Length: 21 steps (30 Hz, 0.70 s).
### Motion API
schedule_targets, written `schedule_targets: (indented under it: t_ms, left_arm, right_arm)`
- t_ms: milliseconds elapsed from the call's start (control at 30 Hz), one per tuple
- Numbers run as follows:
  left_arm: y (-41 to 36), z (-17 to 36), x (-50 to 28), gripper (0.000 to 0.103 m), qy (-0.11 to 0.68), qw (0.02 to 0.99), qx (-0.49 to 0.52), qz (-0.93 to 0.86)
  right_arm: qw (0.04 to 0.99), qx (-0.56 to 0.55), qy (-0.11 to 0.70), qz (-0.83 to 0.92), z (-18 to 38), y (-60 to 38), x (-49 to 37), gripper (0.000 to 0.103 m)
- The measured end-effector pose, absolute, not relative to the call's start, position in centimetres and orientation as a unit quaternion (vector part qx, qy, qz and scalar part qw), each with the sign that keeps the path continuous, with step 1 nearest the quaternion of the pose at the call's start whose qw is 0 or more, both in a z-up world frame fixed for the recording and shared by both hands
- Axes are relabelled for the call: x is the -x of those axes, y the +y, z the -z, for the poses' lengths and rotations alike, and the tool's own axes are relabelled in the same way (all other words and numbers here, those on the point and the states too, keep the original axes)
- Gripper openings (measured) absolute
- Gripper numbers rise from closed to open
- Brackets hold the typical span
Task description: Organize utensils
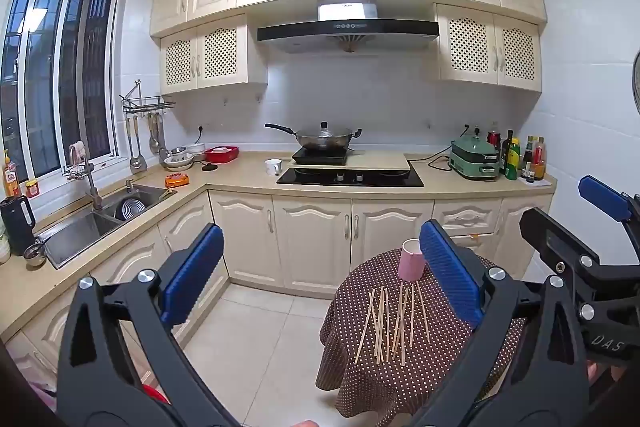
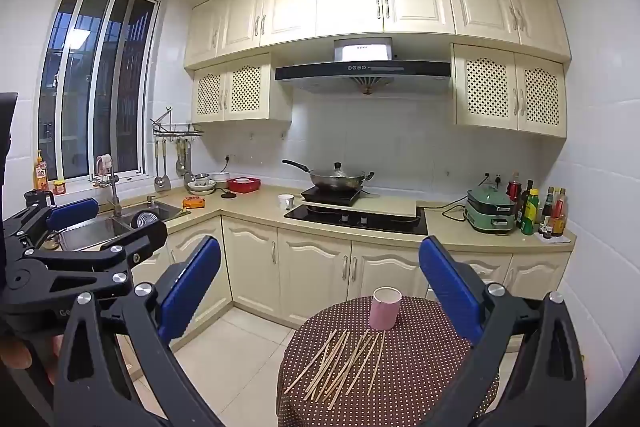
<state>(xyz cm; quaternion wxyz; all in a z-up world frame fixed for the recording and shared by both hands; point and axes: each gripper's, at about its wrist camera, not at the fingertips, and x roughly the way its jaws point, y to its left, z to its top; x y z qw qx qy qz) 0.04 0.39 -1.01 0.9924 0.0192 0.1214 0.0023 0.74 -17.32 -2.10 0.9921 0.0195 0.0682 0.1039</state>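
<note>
Several wooden chopsticks (image 1: 394,321) (image 2: 340,363) lie loosely fanned out on a small round table (image 1: 400,391) (image 2: 424,367) covered with a brown polka-dot cloth. A pink cup (image 1: 411,259) (image 2: 385,309) stands upright just behind them, and I cannot see inside it. My left gripper (image 1: 322,275) (image 2: 104,223) hangs open in the air, short of the table and to its left. My right gripper (image 2: 320,291) (image 1: 580,215) is open too, held beside the left one, short of the table. Neither holds anything.
An L-shaped kitchen counter (image 1: 240,175) runs behind the table, with a sink (image 1: 80,231) at left, a hob with a lidded wok (image 1: 324,139), a green cooker (image 1: 474,159) and bottles (image 1: 516,157) at right. Tiled floor (image 1: 256,331) lies left of the table.
</note>
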Motion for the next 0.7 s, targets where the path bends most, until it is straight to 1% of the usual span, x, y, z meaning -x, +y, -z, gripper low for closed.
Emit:
schedule_targets:
  t_ms: [700]
  left_arm:
    - [1.0, 0.7, 0.1, 0.097, 0.119, 0.993, -0.02, -0.004]
  right_arm:
    - [0.992, -0.021, 0.069, -0.105, 2.0, -18.4, -1.2, 0.096]
